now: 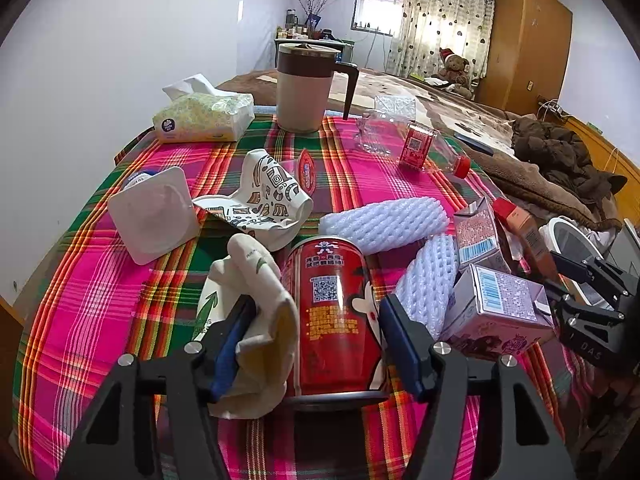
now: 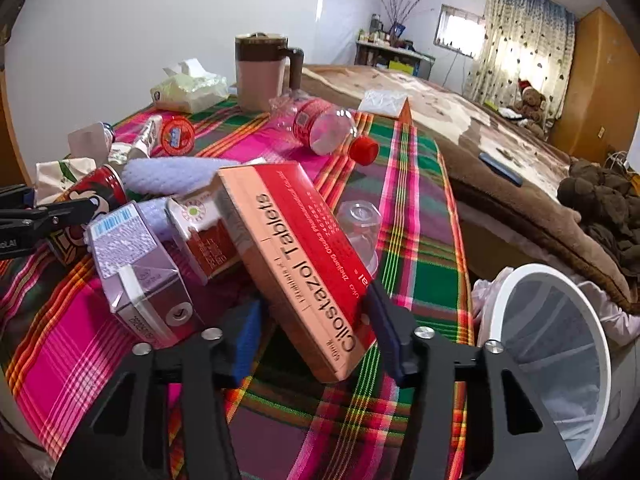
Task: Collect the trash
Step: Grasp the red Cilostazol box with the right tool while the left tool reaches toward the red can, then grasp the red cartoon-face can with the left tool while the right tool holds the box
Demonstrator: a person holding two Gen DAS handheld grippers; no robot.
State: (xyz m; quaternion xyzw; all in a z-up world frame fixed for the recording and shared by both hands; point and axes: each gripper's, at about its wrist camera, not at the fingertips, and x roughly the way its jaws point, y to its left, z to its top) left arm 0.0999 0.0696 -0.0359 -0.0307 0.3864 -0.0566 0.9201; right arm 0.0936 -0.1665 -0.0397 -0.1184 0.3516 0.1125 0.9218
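**Both tongs down among the rubbish on the plaid table**

The left gripper [image 1: 316,344] has its blue pads around two things at once: a red drink can [image 1: 334,312] lying on its side and a crumpled paper cup [image 1: 256,312] squashed against the can's left flank. The left pad presses into the paper and the right pad sits at the can's other side, so the pair looks clamped between them.

The right gripper [image 2: 316,332] straddles the near end of a red and salmon tablet box [image 2: 296,256], which is tilted with that end raised. The right pad touches the box's edge; whether the left pad touches I cannot tell from here, as a sliver of gap seems to show.

Just past the table's right edge stands a white bin [image 2: 560,344] with a pale liner; what shows of its inside holds nothing but the liner.

On the plaid tablecloth [image 2: 420,272] the rest of the trash lies loose: two small purple drink cartons [image 1: 496,304], white foam fruit nets [image 1: 384,220], a flattened patterned paper cup [image 1: 264,200], a clear plastic bottle [image 2: 320,128] with a red cap on its side, and a small clear cup [image 2: 360,224] upturned near the tablet box. At the far end a lidded brown and beige jug [image 1: 304,88] stands upright beside a soft tissue pack [image 1: 204,116] with a tissue sticking out.
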